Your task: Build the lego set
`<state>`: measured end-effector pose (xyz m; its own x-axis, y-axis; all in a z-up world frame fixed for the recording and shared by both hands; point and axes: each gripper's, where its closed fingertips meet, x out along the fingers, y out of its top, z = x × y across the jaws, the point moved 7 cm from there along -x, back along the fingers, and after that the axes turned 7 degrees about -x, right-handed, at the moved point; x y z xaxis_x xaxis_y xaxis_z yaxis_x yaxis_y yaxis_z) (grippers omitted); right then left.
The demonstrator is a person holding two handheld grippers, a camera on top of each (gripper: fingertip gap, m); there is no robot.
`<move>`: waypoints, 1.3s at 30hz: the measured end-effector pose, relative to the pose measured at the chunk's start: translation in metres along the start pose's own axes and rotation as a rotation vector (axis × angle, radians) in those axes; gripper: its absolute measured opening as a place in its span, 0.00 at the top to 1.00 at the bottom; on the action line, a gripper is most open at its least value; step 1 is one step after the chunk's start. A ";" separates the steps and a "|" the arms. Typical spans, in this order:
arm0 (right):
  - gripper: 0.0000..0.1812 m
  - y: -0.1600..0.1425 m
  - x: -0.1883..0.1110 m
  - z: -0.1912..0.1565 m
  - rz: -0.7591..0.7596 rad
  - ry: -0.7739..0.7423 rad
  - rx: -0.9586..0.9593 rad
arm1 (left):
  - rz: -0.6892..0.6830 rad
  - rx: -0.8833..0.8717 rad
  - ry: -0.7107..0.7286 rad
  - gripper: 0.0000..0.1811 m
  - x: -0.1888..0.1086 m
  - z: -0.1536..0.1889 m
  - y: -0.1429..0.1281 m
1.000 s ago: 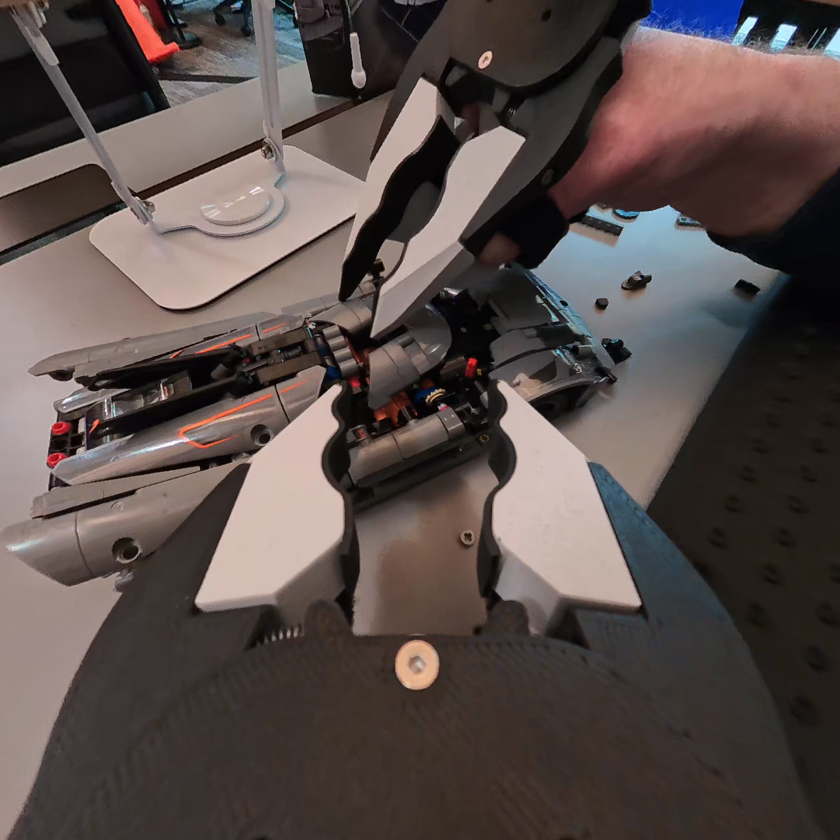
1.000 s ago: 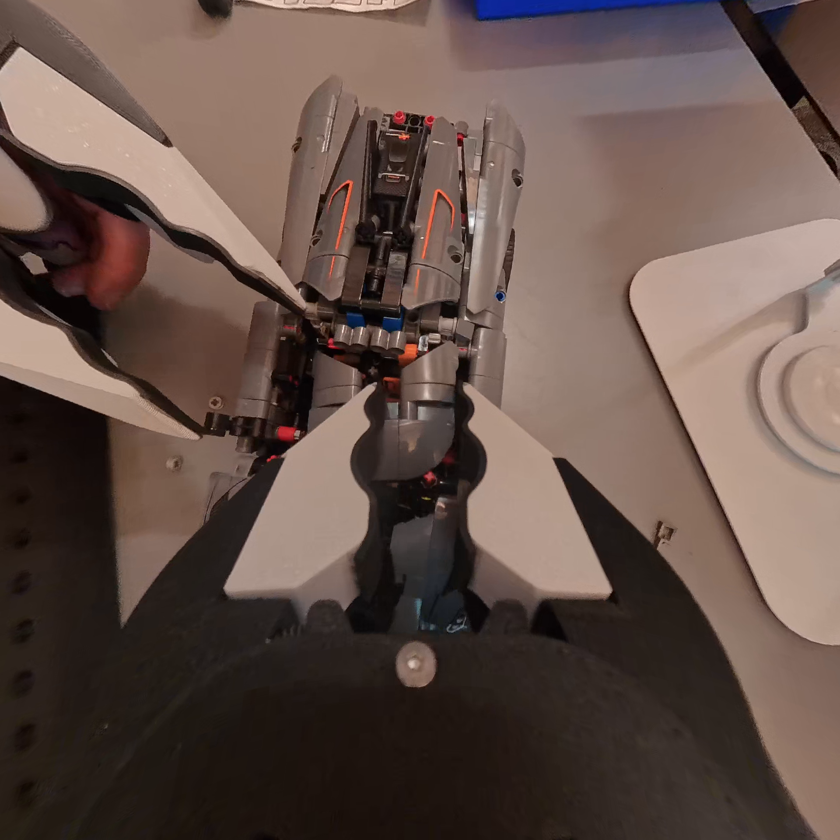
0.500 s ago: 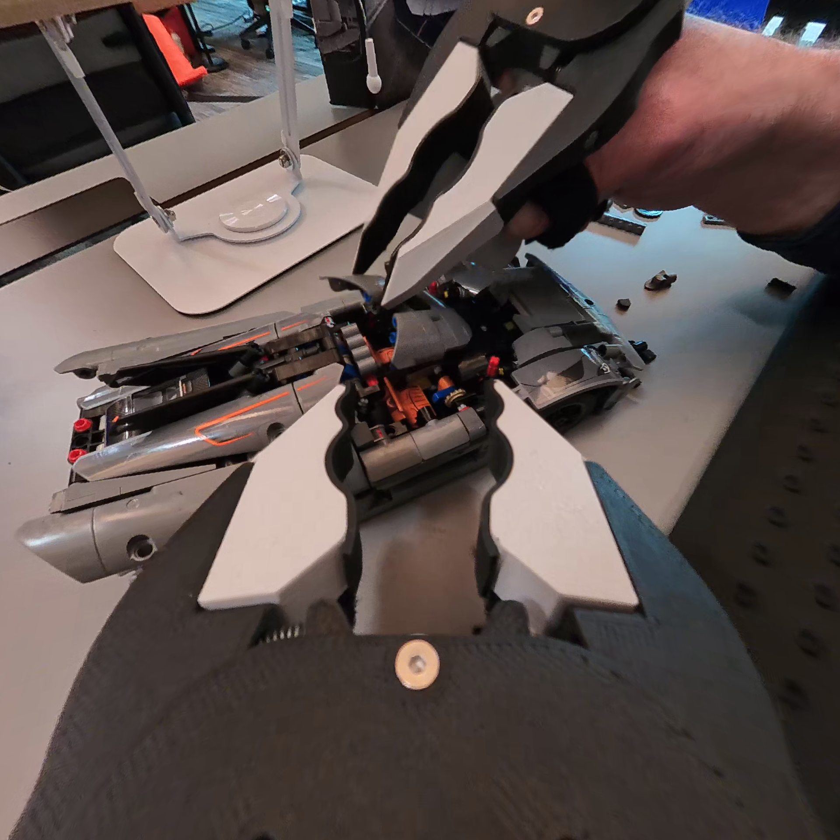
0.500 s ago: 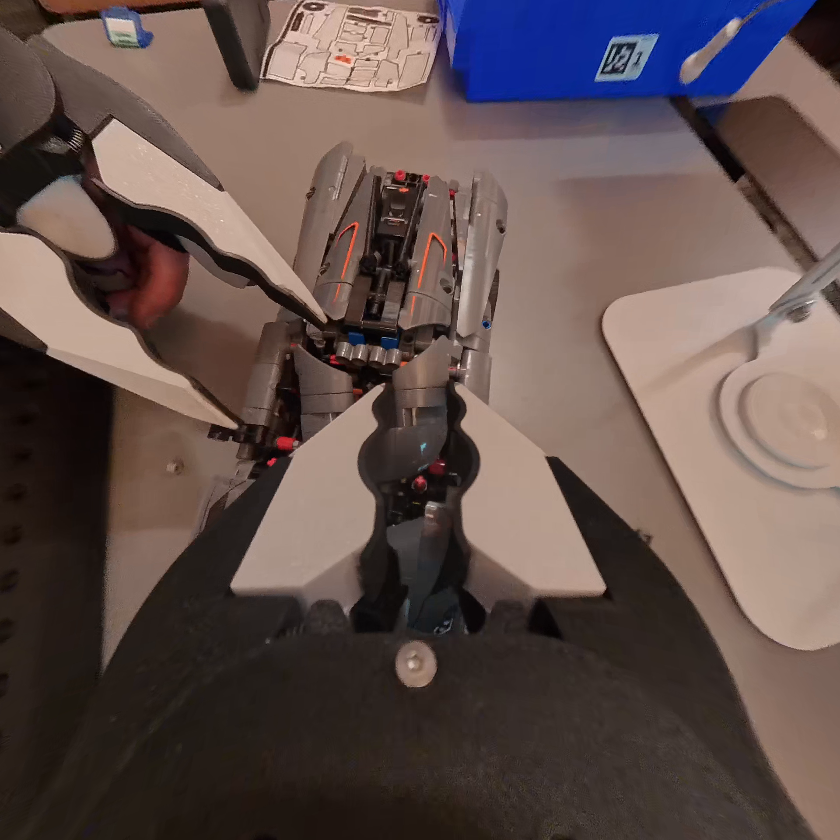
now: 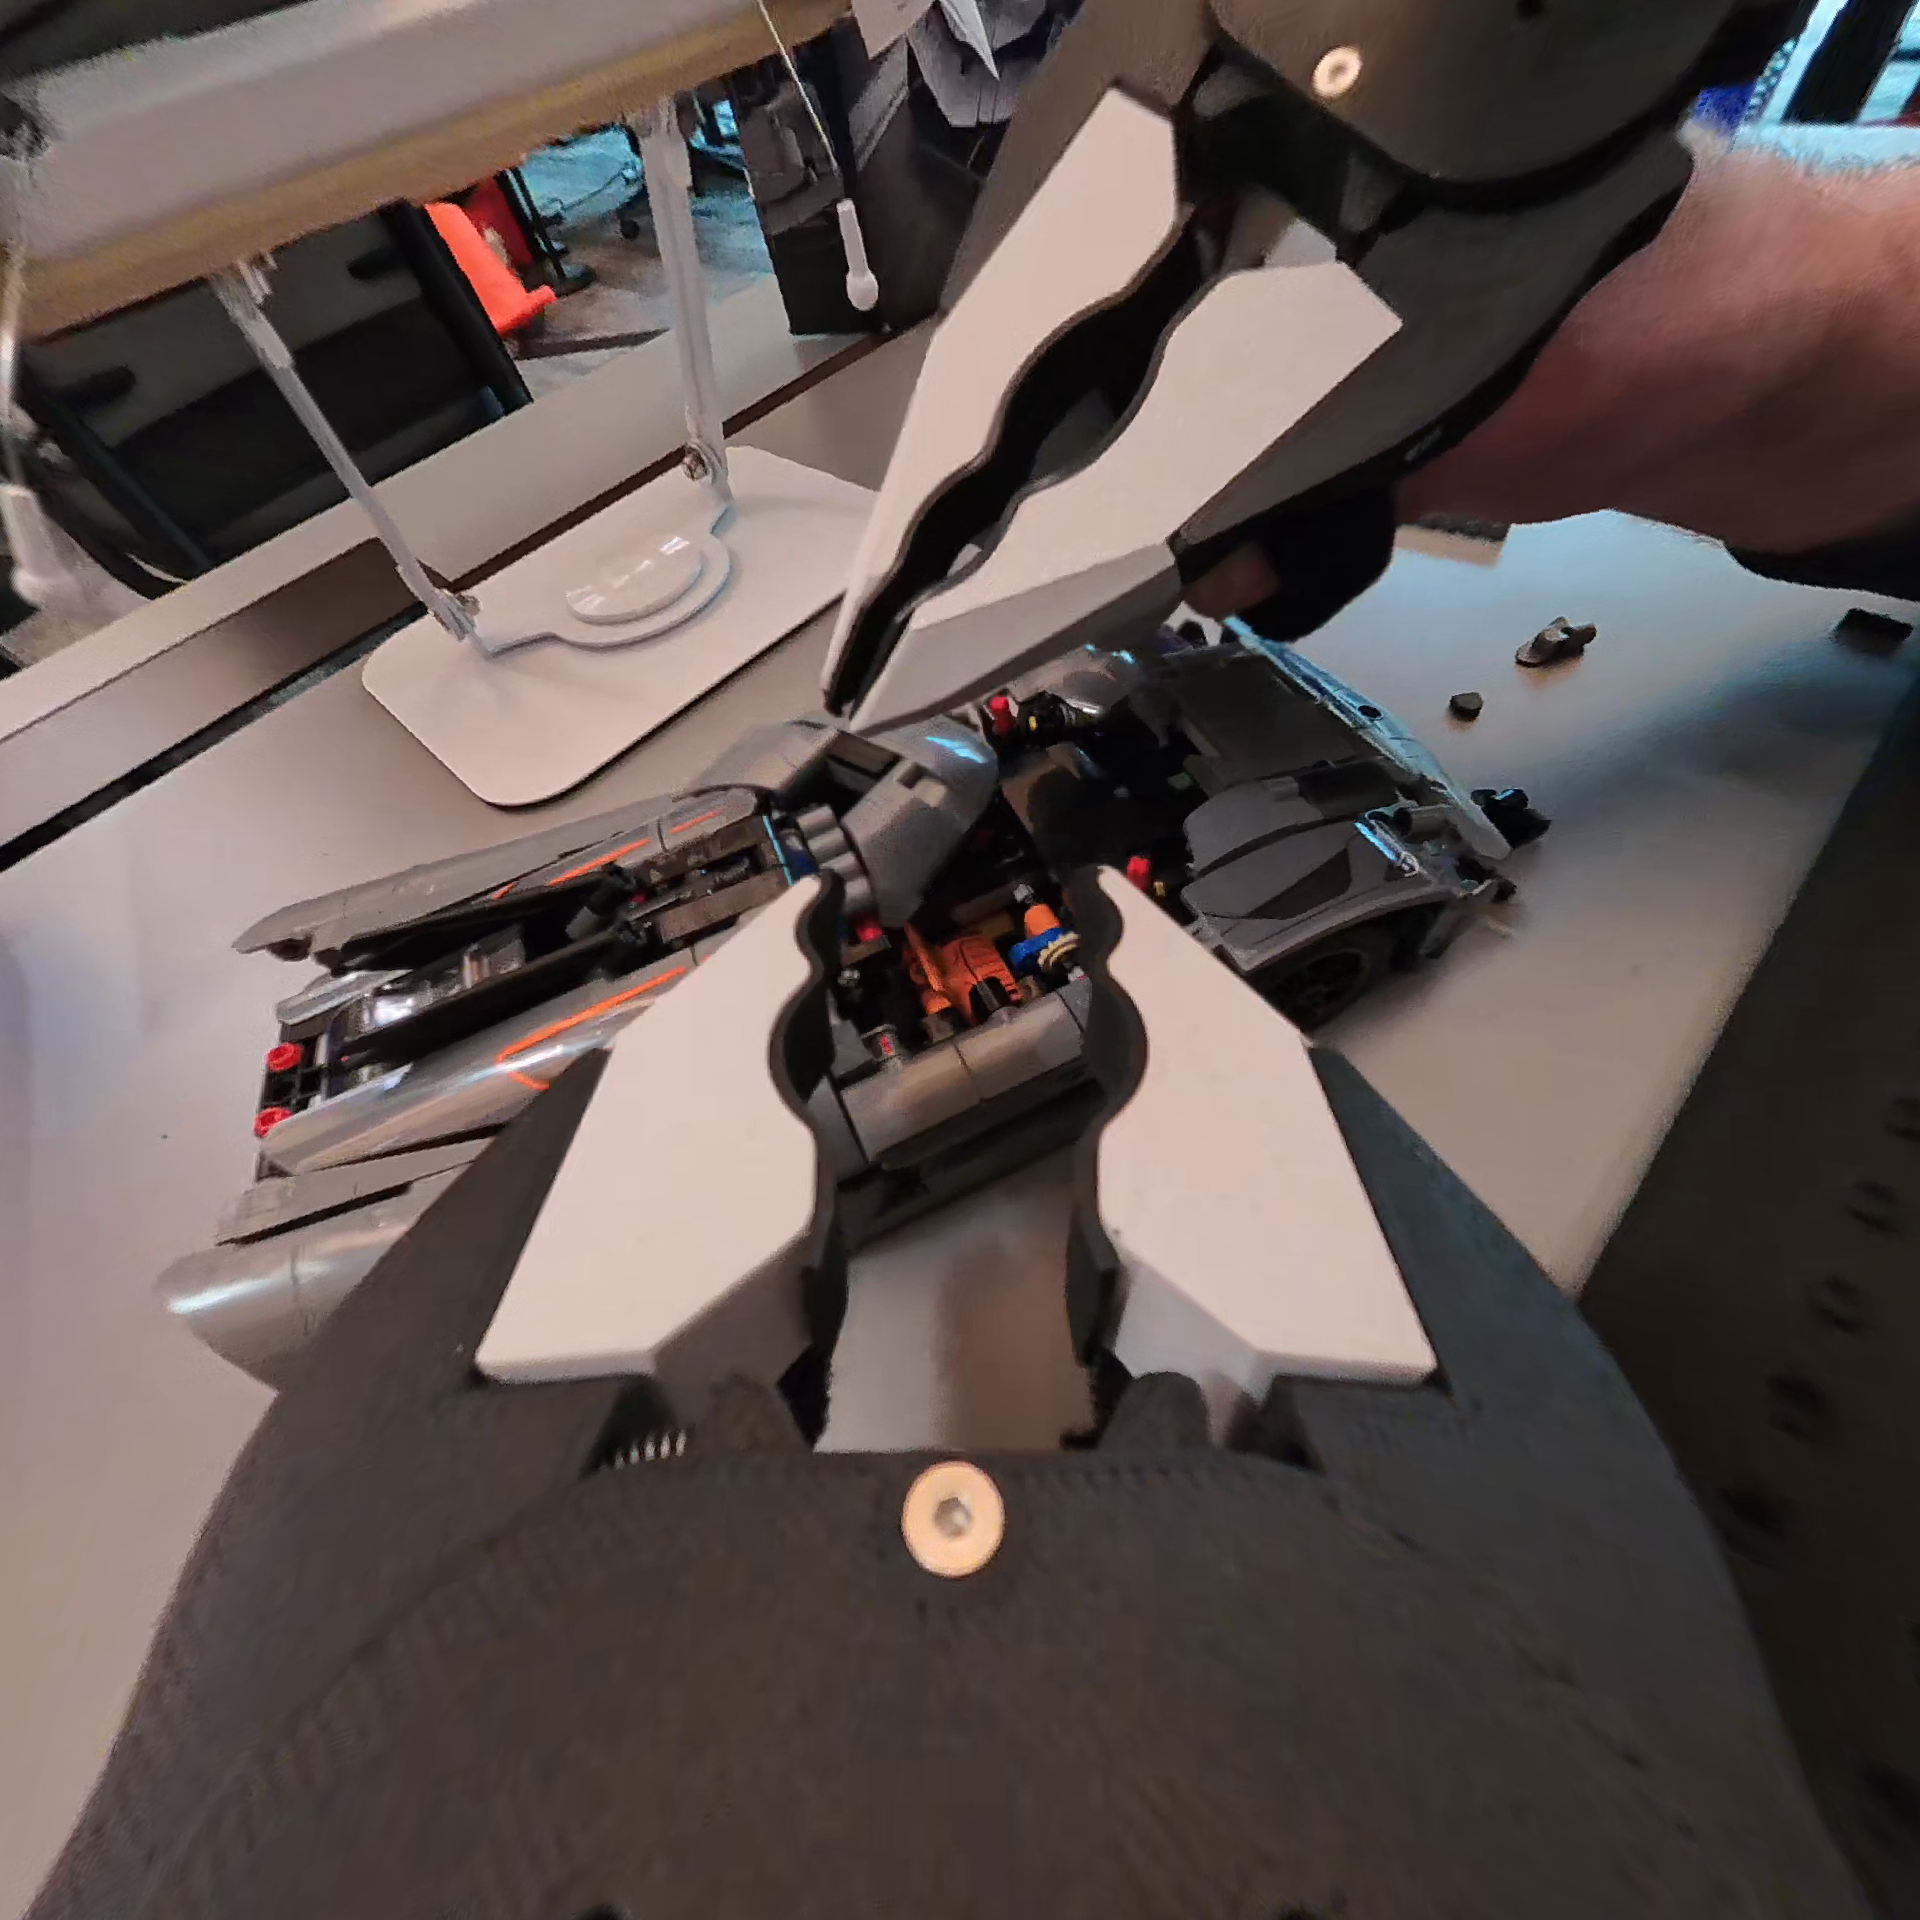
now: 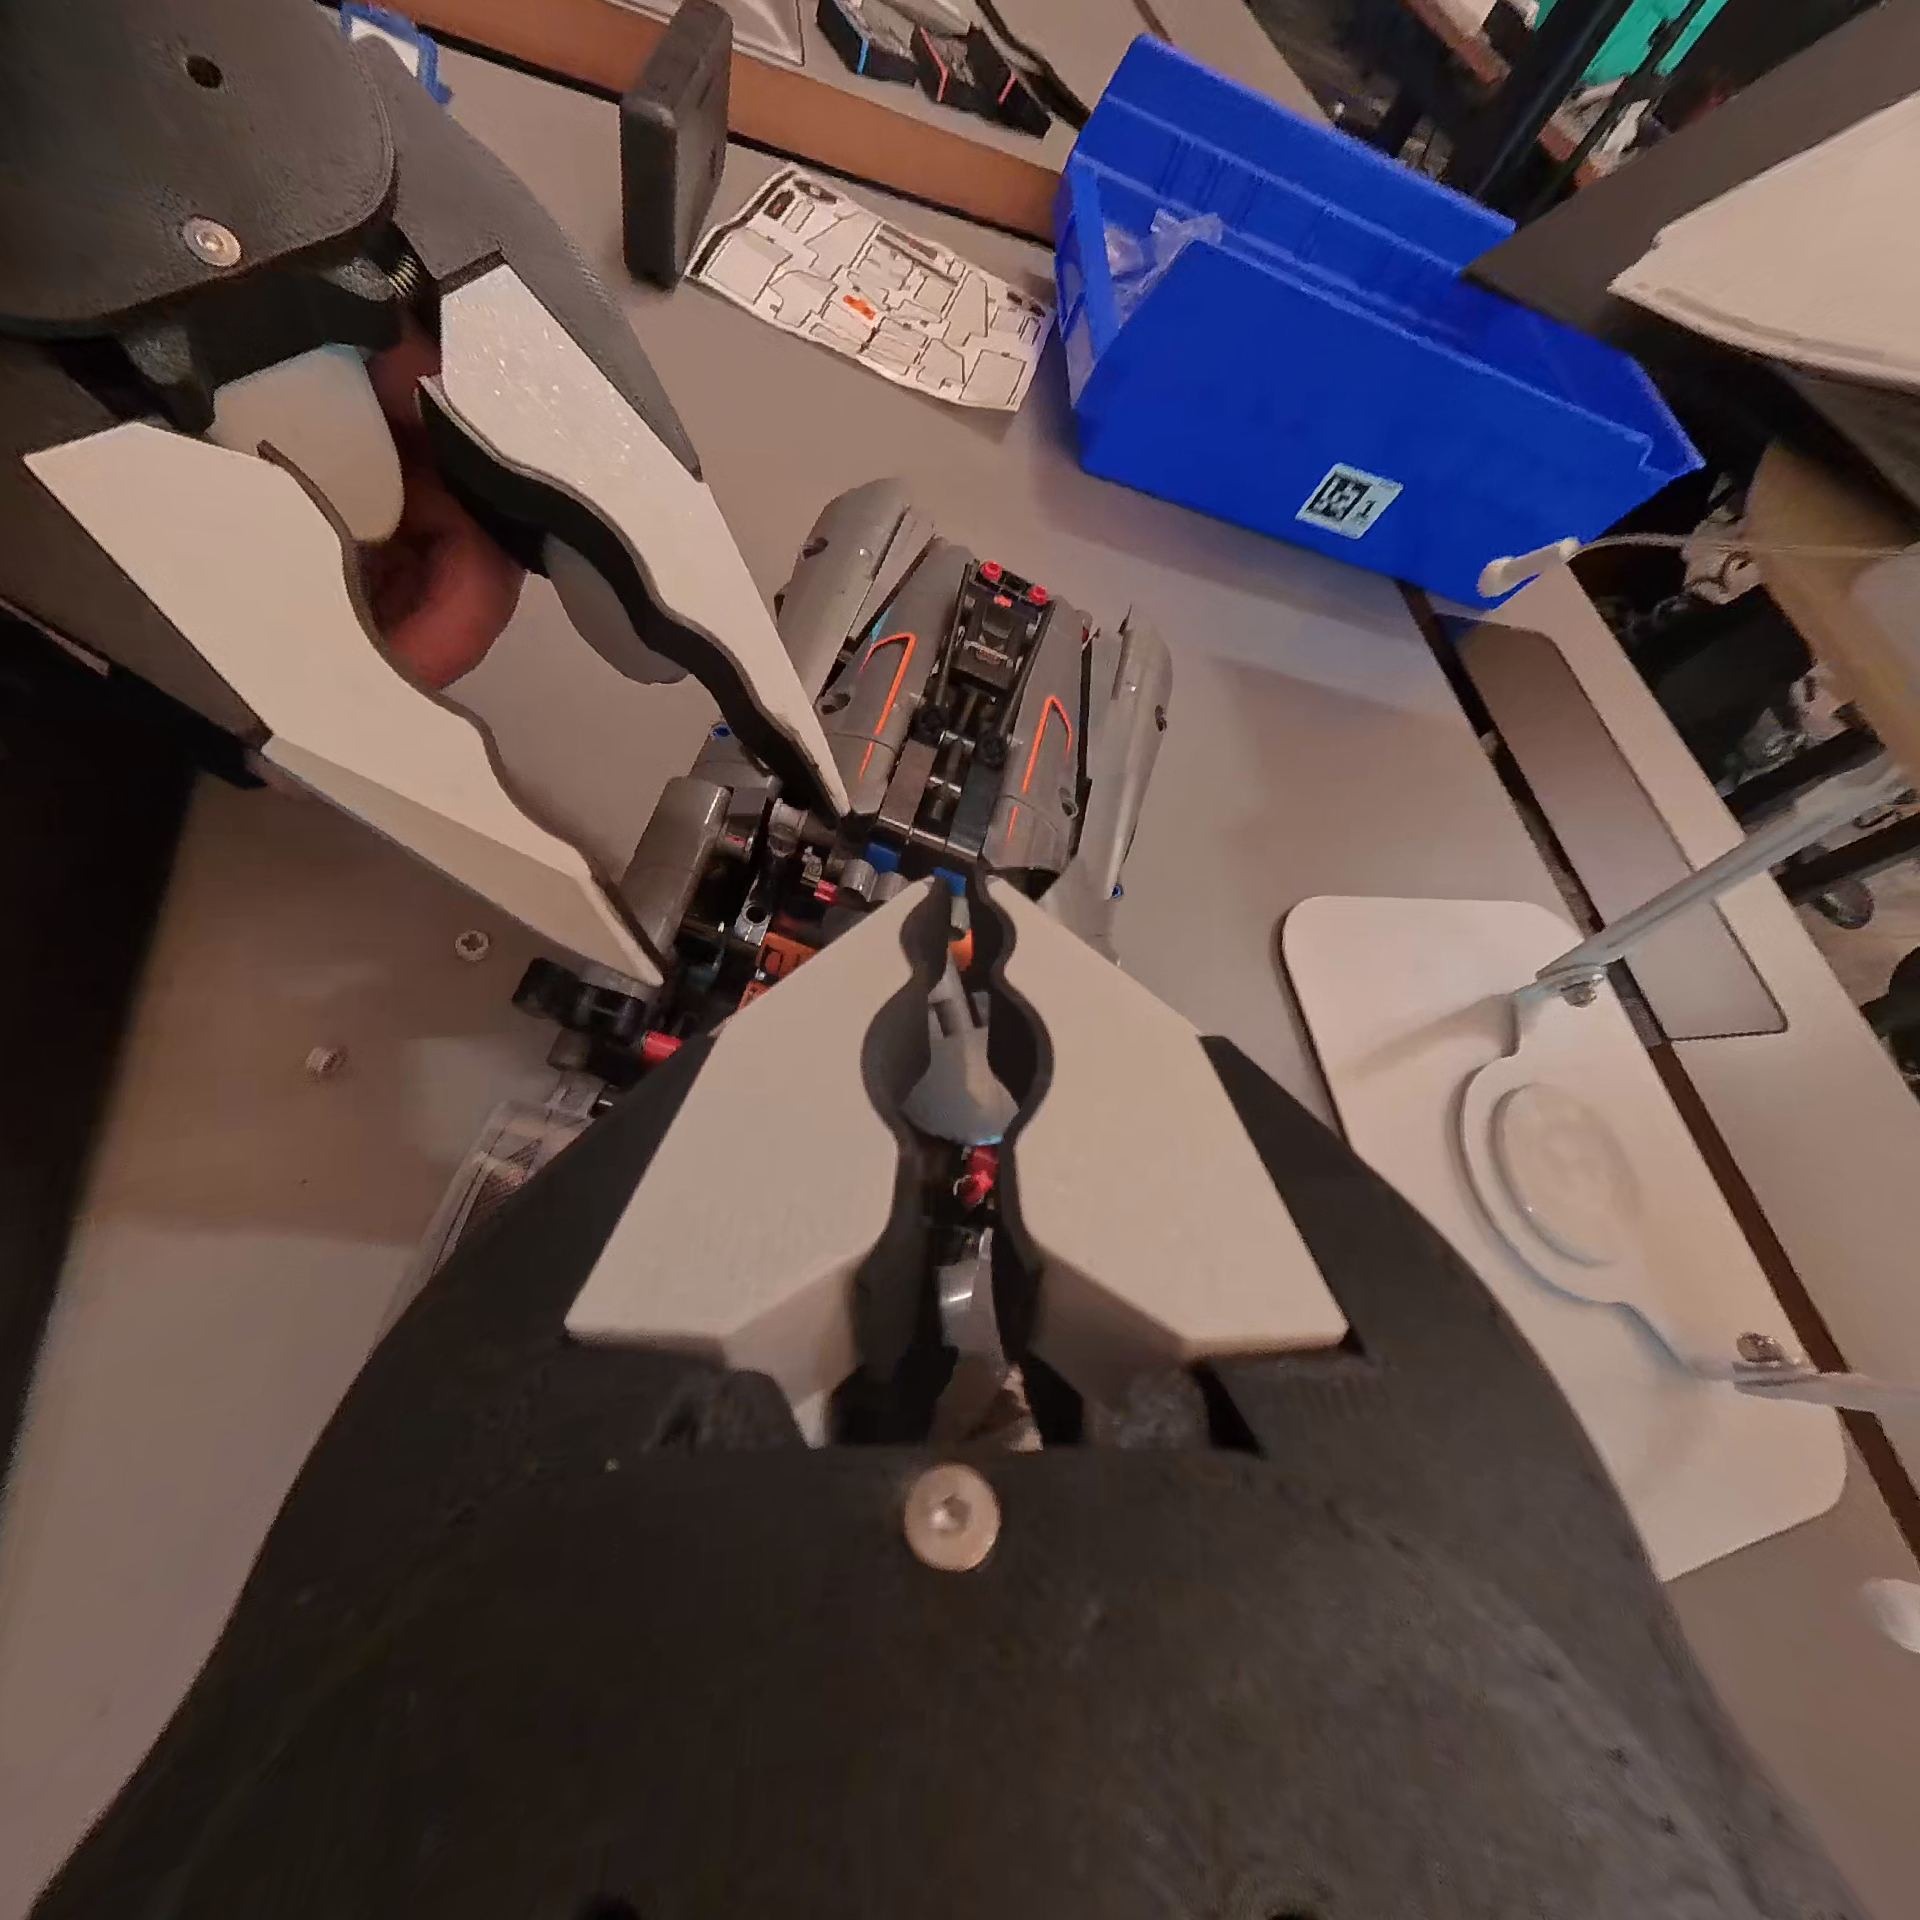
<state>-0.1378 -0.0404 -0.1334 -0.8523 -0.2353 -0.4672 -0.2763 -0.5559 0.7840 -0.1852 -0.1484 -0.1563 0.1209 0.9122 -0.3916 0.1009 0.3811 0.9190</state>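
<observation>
A grey Lego car with orange stripes (image 5: 468,987) lies on the grey table and also shows in the right wrist view (image 6: 977,707). A grey roof panel (image 5: 904,821) stands tilted up over its open middle. My right gripper (image 6: 951,894) is shut. In the left wrist view its tips (image 5: 844,715) meet right at the panel's upper edge, and the panel (image 6: 956,1091) shows through the finger gap. Whether the tips pinch that edge does not show. My left gripper (image 5: 961,894) is open, with its fingers on either side of the car's middle section (image 6: 743,888).
A white lamp base (image 5: 623,644) stands behind the car and shows at the right in the right wrist view (image 6: 1538,1195). A blue bin (image 6: 1330,395) and an instruction sheet (image 6: 883,291) lie beyond the car. Small dark loose pieces (image 5: 1553,639) lie at the right, by a black perforated board (image 5: 1818,1143). Spacing between my two grippers at the tips: around 4 cm.
My right jaws stood around the grey panel and have closed to shut as the gripper rose. The panel has tilted up from the car. My left jaws have narrowed a little.
</observation>
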 end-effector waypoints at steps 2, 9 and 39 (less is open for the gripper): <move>0.97 -0.002 0.000 0.002 -0.002 0.012 0.024 | -0.027 0.004 0.002 0.76 0.003 -0.001 -0.004; 0.84 -0.013 0.005 -0.004 -0.109 0.136 0.038 | -0.023 -0.027 0.015 0.77 0.002 -0.005 -0.003; 0.82 -0.011 0.020 -0.015 -0.248 0.089 -0.176 | -0.053 -0.043 0.008 0.78 0.008 -0.006 -0.009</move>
<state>-0.1451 -0.0512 -0.1582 -0.7244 -0.1400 -0.6750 -0.3826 -0.7329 0.5625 -0.1916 -0.1440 -0.1675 0.1083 0.8916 -0.4396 0.0644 0.4350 0.8981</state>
